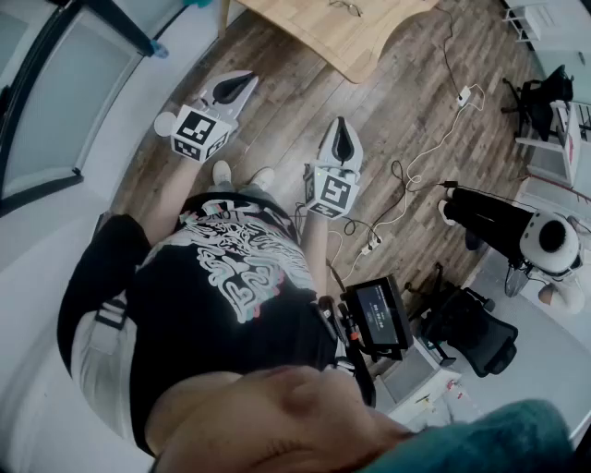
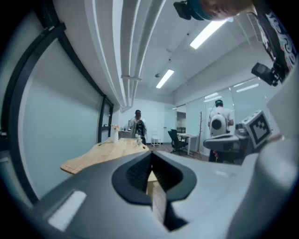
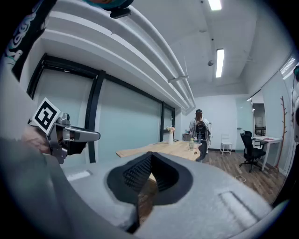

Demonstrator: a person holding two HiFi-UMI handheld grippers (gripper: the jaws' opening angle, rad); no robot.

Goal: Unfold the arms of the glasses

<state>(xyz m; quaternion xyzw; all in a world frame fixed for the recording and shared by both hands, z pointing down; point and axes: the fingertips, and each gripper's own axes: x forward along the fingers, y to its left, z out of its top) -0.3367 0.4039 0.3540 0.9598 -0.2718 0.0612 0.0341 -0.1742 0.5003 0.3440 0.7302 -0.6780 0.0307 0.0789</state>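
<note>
The glasses (image 1: 346,7) lie folded, small and dark, on the wooden table (image 1: 369,42) at the top of the head view, well ahead of both grippers. My left gripper (image 1: 244,83) is held at waist height above the floor, jaws shut with nothing between them. My right gripper (image 1: 342,125) hangs beside it, also shut and empty. In the left gripper view the left gripper (image 2: 150,154) points toward the table (image 2: 105,150). In the right gripper view the right gripper (image 3: 151,154) does likewise, toward the table (image 3: 175,148). The glasses are too small to make out in either gripper view.
White cables and a power strip (image 1: 462,95) trail over the wood floor. Office chairs (image 1: 480,334) and a monitor (image 1: 379,314) stand at the right. A glass wall (image 1: 55,102) runs along the left. A person (image 3: 200,127) stands by the table's far end, near a vase (image 3: 171,135).
</note>
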